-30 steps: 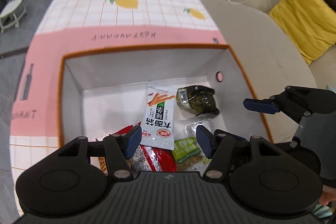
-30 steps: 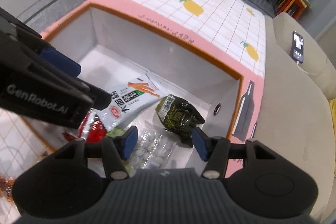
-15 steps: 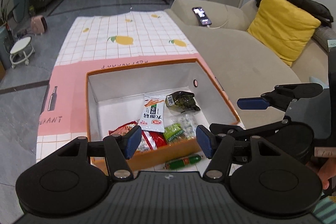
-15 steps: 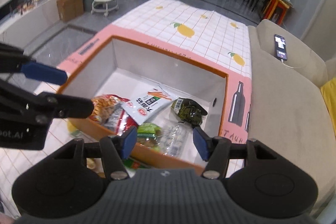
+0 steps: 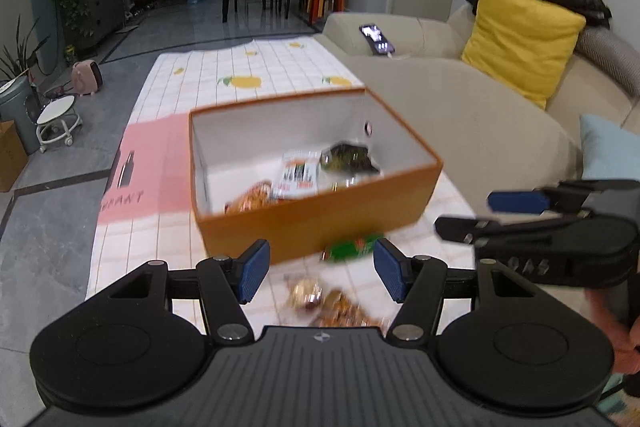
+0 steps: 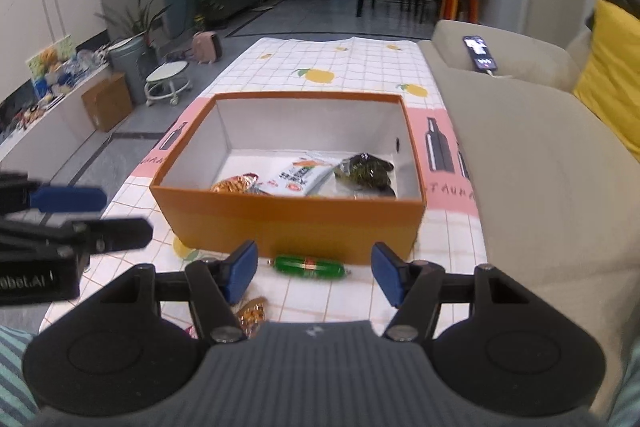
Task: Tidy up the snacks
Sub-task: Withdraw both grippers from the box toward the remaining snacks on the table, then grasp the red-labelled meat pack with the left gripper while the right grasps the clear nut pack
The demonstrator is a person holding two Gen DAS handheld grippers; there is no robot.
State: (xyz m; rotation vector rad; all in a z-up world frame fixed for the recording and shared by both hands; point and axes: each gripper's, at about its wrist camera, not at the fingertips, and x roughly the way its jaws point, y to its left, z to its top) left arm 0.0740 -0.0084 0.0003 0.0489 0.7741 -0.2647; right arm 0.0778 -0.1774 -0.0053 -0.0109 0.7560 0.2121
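An orange box (image 6: 292, 219) (image 5: 316, 223) with white inner walls stands on the checked cloth and holds several snacks: a white packet (image 6: 298, 178), a dark green packet (image 6: 366, 171) and an orange one (image 6: 234, 183). A green sausage stick (image 6: 310, 265) (image 5: 352, 247) lies on the cloth in front of the box. Small golden wrapped snacks (image 5: 320, 301) (image 6: 252, 311) lie nearer still. My left gripper (image 5: 320, 275) hangs open and empty above them. My right gripper (image 6: 314, 273) is empty, its jaws opening, with the sausage stick seen between the pads on the cloth below.
A beige sofa (image 6: 532, 163) runs along the right with a phone (image 6: 480, 57) and a yellow cushion (image 5: 520, 39) on it. A stool (image 6: 166, 81), a bin and a cardboard carton stand on the floor to the left. A person's fingers (image 5: 612, 323) show at the right edge.
Both grippers have pulled back and up from inside the box, so the whole box and the loose snacks in front of it now show. The right gripper's jaws have widened a little.
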